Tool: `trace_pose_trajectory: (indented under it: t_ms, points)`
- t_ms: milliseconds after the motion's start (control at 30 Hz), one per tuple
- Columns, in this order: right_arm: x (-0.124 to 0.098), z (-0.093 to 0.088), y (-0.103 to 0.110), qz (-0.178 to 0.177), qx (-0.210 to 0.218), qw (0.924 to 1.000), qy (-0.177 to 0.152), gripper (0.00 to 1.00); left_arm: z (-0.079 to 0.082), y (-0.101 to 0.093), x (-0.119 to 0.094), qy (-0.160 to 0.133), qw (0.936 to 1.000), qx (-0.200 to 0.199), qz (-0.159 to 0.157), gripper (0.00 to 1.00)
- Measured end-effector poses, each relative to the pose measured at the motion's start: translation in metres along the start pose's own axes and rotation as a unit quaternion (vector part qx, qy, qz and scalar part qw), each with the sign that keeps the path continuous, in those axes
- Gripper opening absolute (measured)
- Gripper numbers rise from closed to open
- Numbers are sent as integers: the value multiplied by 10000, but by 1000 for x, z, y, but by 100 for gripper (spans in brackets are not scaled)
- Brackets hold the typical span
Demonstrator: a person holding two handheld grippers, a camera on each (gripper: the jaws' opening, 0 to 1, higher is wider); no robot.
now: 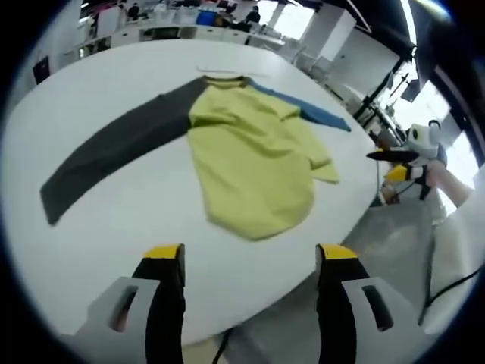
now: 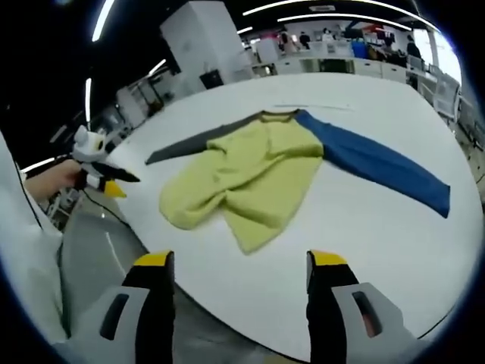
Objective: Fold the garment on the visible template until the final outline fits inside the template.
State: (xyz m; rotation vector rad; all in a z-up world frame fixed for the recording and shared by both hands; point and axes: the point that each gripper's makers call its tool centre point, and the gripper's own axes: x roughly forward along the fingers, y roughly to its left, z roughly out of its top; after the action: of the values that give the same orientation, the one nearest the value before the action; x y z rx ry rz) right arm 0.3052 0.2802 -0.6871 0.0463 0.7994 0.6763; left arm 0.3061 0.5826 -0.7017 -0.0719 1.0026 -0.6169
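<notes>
Apparently unlabelled: rumpled garment (image 1: 254, 155) on table (image 1: 114, 220); both grippers gaping.

— What carries everything?
— A white table (image 1: 114, 220) with a rounded edge, seen from both gripper views.
— And on it?
— One garment (image 1: 250, 163), lying flat: yellow-green body, crumpled and partly folded over itself, a dark grey sleeve (image 1: 114, 152) stretched out to one side, a blue sleeve (image 2: 379, 163) to the other.
— Any marking?
— A faint thin line (image 2: 311, 107) just beyond the collar.
</notes>
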Motion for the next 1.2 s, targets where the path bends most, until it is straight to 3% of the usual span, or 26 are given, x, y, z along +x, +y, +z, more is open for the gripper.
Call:
trace_pose_trajectory:
  t_ms: [567,1200]
  points:
    - [40,-9,4,59,-786,9965,259,37,-2,5,34,174,9991,348,157,55]
    - [72,-17,2,88,-1276,9904,523,21,2,15,57,159,9988,351,298,38]
